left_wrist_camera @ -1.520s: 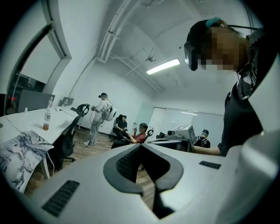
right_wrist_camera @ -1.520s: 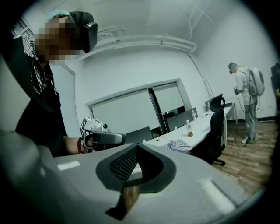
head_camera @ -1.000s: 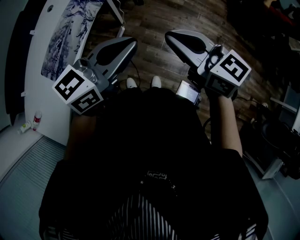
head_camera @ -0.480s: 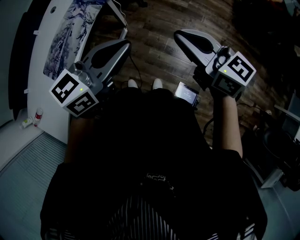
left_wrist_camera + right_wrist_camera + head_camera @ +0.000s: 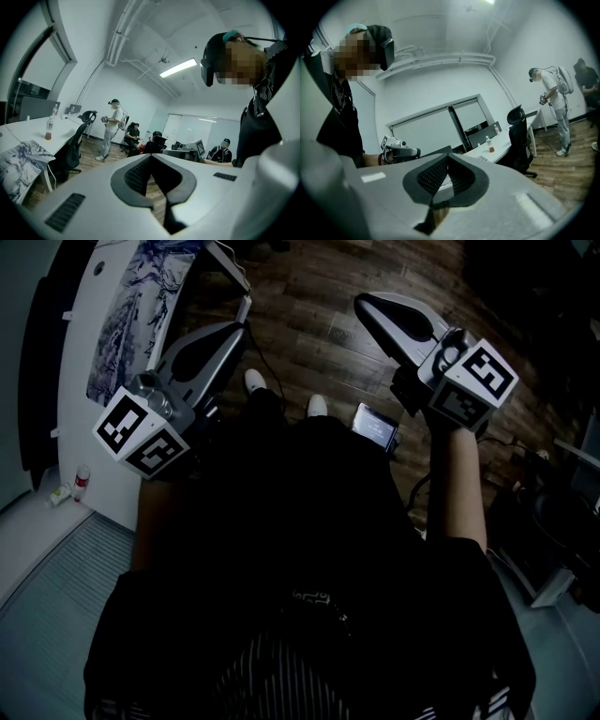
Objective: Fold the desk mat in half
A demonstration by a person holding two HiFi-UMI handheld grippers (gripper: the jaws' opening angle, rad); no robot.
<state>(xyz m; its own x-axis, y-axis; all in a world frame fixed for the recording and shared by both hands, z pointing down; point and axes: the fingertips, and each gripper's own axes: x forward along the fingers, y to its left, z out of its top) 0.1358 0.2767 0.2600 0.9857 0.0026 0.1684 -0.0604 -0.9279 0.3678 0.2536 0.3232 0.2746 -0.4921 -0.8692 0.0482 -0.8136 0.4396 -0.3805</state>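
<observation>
The desk mat (image 5: 127, 315), printed in blue and white, lies flat on the white table (image 5: 75, 399) at the head view's upper left. It also shows in the left gripper view as the mat (image 5: 16, 164) at the lower left. My left gripper (image 5: 236, 330) hangs over the wooden floor, right of the table and clear of the mat. Its tips (image 5: 151, 157) meet with nothing between them. My right gripper (image 5: 362, 302) is raised farther right over the floor, shut and empty, and its closed tips (image 5: 447, 156) point across the room.
Small bottles (image 5: 80, 482) stand near the table's near end. A lit device (image 5: 375, 426) hangs at my hip. Office chairs (image 5: 70, 150) (image 5: 519, 140) stand by the desks. A standing person (image 5: 111, 129) and seated people are farther back in the room.
Both grippers have drifted slightly outward and up in the head view. One foot has stepped forward toward the table. Neither gripper's jaws have moved.
</observation>
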